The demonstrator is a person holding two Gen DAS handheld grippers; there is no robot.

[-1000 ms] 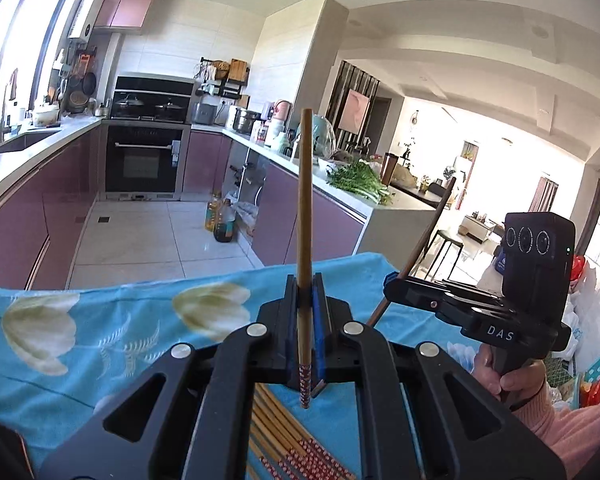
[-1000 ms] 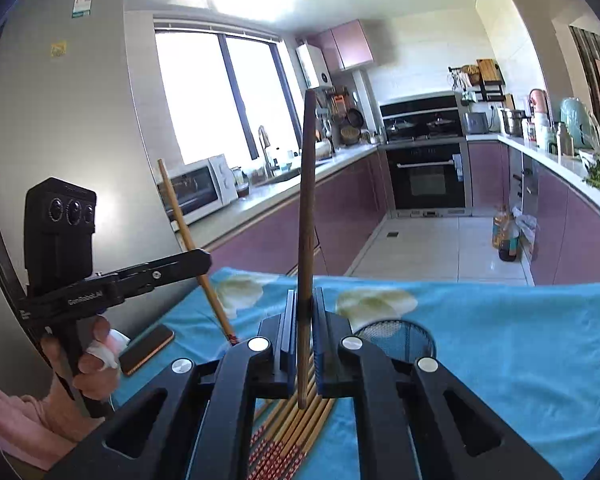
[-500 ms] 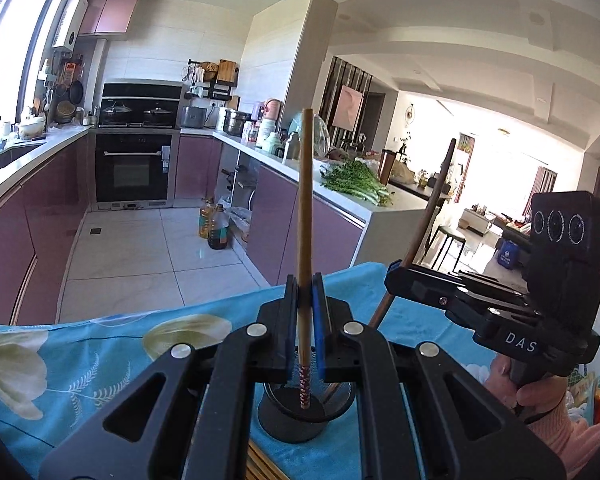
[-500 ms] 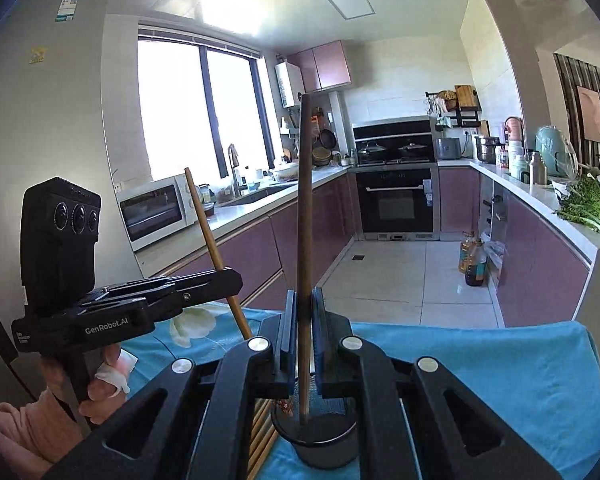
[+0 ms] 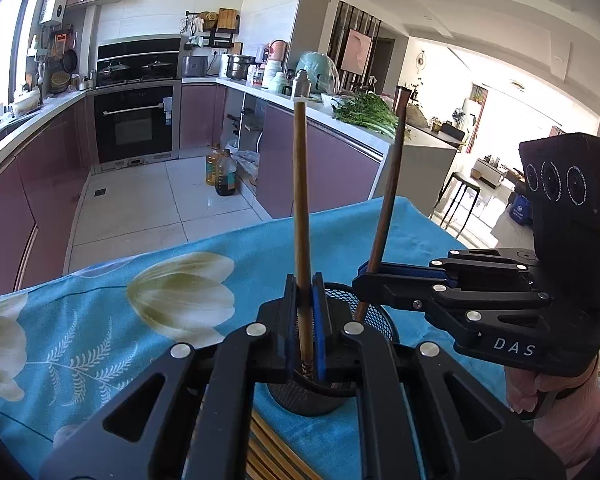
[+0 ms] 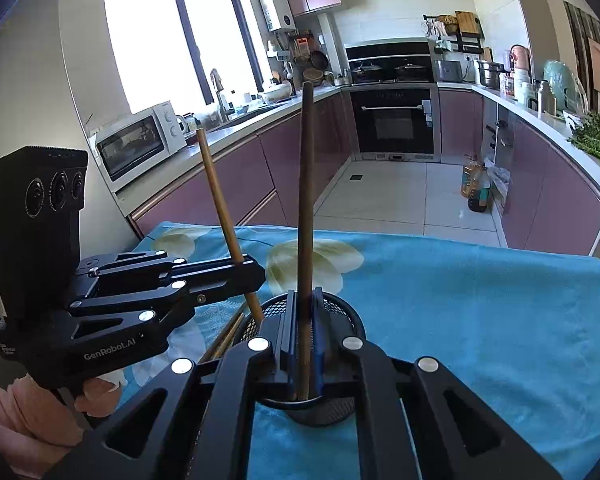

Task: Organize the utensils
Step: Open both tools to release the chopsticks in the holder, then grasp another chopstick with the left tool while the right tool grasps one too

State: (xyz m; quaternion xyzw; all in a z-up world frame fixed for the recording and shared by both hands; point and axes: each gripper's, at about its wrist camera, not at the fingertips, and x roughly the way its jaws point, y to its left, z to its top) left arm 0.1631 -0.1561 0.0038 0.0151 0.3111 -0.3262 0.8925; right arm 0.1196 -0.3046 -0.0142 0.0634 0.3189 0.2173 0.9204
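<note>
Your left tongs [image 5: 306,320] are clamped tight on a light brown chopstick [image 5: 300,200], held upright, its patterned lower end dipping inside the black mesh holder [image 5: 380,316] right below. Your right tongs [image 6: 304,328] grip a darker chopstick [image 6: 305,200] the same way, its lower end down in that same mesh holder [image 6: 340,308]. The two tongs sit just beside each other over the cup. Under the left tongs, more chopsticks [image 5: 268,456] lie loose on the desk, on the blue flowered cloth [image 5: 100,320]. Beyond the desk, kitchen cabinets and an oven [image 6: 392,120].
</note>
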